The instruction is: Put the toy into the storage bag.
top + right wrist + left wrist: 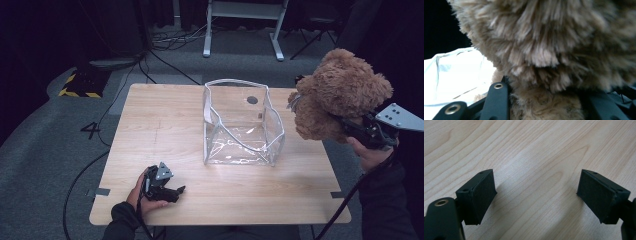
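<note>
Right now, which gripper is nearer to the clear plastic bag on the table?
Hard to call. The right gripper, shut on the teddy bear, is raised just past the bag's right side. The left gripper rests open on the table, before the bag's near-left corner.

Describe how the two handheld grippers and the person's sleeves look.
Both grippers are black. The left gripper has two flat rectangular jaws faced with dark pads, small screw holes and a brass-ringed hole; a grey three-cornered plate tops it. The right gripper carries a bigger grey plate with holes. A black cable trails from it. Both sleeves are dark.
</note>
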The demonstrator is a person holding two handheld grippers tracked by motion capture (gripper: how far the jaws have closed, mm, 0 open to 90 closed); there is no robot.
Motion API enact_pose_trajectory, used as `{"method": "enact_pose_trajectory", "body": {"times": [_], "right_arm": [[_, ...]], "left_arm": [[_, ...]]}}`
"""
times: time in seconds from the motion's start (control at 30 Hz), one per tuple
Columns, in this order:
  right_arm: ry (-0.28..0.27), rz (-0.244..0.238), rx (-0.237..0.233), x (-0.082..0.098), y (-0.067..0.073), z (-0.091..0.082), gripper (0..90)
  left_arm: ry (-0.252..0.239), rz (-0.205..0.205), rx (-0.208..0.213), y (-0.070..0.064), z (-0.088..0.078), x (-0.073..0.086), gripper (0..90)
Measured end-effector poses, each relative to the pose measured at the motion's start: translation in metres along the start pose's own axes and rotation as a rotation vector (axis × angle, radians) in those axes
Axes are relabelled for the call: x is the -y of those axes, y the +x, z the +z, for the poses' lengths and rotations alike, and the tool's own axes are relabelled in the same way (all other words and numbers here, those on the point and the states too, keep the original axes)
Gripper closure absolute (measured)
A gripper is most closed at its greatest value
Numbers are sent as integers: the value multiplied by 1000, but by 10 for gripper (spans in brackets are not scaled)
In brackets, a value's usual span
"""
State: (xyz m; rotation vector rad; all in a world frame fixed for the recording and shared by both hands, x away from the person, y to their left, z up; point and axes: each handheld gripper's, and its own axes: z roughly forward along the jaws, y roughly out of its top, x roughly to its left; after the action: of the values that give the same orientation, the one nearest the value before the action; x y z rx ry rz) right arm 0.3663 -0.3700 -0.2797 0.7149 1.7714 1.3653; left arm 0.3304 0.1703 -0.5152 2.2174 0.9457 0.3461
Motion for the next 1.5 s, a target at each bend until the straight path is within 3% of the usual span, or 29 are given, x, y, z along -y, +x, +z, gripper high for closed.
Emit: {"method": "enact_pose_trajectory", "body": {"times": [0.43,0.67,1.0,1.17,1.5], "right_arm": [[-43,-16,-22,-37,7,18,599],[-58,-31,-63,-54,24,37,599],[-64,-66,-133,-75,57,68,599],[-64,-84,-185,-84,82,85,599],[-26,-101,-243,-81,108,108,599]], "left_arm": [[-1,3,-2,0,0,0,153],[0,1,-2,0,0,0,155],[-1,-1,1,0,0,0,155],[-1,-1,0,0,0,0,156],[0,1,-1,0,0,0,156]]}}
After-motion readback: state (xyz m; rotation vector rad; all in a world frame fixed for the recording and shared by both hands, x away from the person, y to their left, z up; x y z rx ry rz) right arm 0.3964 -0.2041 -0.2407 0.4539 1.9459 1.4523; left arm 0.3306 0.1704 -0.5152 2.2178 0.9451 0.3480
